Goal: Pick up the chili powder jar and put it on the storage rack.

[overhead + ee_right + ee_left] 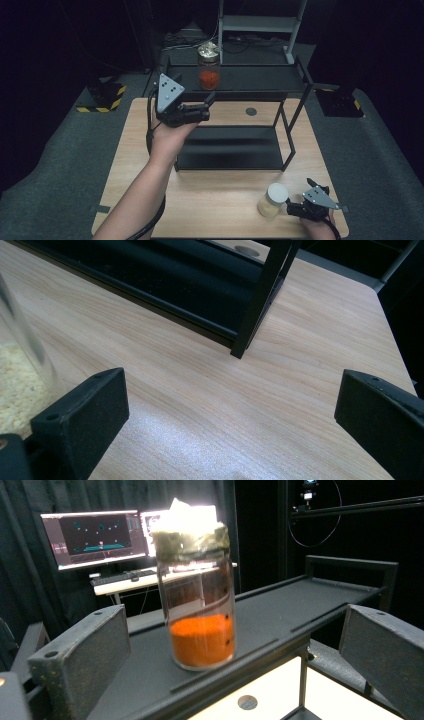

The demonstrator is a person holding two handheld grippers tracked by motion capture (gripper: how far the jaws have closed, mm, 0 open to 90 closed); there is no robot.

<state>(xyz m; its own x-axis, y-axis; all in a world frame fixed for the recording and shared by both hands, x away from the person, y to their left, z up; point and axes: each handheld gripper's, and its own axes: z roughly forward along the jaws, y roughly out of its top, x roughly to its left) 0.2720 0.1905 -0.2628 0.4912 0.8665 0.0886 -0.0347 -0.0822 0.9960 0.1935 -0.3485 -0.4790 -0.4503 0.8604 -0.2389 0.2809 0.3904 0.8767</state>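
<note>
One jar shelved, one waiting.
Orange-powder glass jar (209,67) stands on the black shelf rack (260,80); white-lidded jar (273,200) remains on the desk (220,195); left gripper (207,102) and right gripper (306,187) jaws wide open, empty.

A light wooden table (220,195) is set on grey carpet (60,145), with a black two-tier rack (240,150) toward 12 o'clock. Hazard-striped bases (102,97) are seen at 10 o'clock. Lit monitors (95,535) are placed before dark curtains (25,580).

The high view looks forward and down over the desk (220,200) and rack (235,82). The left gripper view sits close to the rack's jar (197,605); the right skims the desk (210,405), sharing the rack's leg (260,300).
</note>
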